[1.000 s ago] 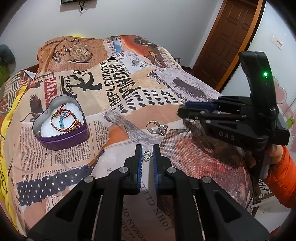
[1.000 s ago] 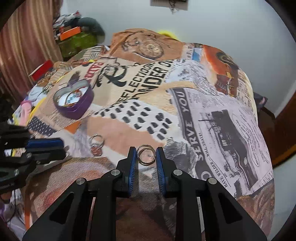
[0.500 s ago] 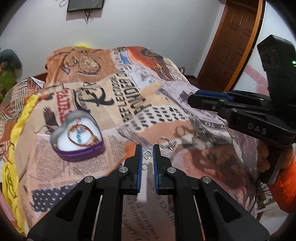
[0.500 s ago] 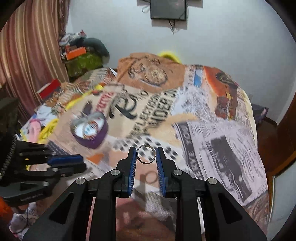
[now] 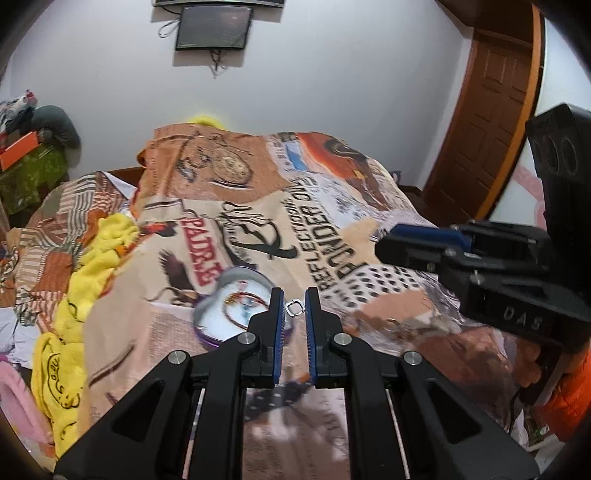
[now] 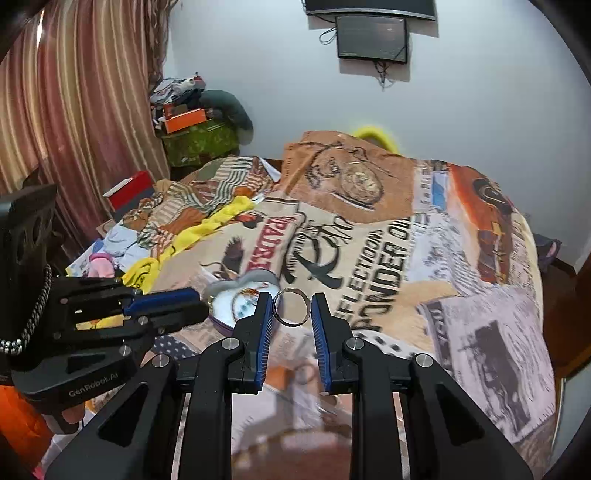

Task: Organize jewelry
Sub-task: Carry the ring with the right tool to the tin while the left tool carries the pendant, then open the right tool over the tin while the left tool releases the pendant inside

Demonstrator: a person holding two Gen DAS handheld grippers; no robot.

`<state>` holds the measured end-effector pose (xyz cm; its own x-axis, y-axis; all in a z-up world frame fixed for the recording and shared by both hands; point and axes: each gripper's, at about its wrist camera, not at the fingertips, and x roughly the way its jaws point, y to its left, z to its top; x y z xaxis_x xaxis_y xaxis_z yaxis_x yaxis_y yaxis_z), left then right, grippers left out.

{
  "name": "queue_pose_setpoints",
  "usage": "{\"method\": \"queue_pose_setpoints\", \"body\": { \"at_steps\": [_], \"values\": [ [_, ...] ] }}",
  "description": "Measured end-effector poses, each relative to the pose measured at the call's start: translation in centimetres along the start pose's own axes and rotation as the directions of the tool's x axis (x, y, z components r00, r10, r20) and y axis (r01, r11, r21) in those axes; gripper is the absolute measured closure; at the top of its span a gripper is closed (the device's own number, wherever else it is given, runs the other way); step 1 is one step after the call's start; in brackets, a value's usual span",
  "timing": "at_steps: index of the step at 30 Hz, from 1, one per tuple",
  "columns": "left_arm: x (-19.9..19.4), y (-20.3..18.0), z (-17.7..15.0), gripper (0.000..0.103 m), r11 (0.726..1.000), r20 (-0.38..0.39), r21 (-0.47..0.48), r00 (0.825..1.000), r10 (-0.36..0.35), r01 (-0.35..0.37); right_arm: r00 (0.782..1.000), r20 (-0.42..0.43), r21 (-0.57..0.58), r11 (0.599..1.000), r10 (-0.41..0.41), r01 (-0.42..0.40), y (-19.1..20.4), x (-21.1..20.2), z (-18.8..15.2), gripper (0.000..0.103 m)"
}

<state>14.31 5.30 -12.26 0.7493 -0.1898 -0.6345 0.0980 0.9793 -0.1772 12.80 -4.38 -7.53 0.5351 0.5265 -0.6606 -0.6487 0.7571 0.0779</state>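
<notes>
A: While both up over bed: left gripper (image 5: 294, 307) pinching small ring (image 5: 294, 307), right gripper (image 6: 291, 306) clamped on big ring (image 6: 291, 306).

B: Heart tin (image 5: 221, 317) below-left. Could drop w/ any jolt — thin metal, tip-only hold.

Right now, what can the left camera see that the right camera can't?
Only the left camera shows the brown door and the tiny silver ring pinched in the left tongs. Only the right camera shows the striped curtain and the bigger plain ring pinched in the right tongs. Both show the patterned bedspread, the heart-shaped box and the dark screen on the wall.
</notes>
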Motion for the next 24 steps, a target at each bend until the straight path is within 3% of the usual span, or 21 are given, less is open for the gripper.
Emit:
{"method": "queue_pose_setpoints", "body": {
  "at_steps": [11,24],
  "values": [
    [2.9,4.6,-0.4,0.094,0.997,-0.056,-0.069,0.998,0.023,-0.027,0.995,-0.081,0.009,0.999,0.053,-0.052,1.6,4.6,1.6,0.084],
    [6.4,6.0,-1.4,0.094,0.996,-0.129,-0.093,0.992,-0.013,0.0,0.964,-0.226,0.122,0.986,0.143,-0.118,0.8,9.6,1.1,0.084]
  ]
}}
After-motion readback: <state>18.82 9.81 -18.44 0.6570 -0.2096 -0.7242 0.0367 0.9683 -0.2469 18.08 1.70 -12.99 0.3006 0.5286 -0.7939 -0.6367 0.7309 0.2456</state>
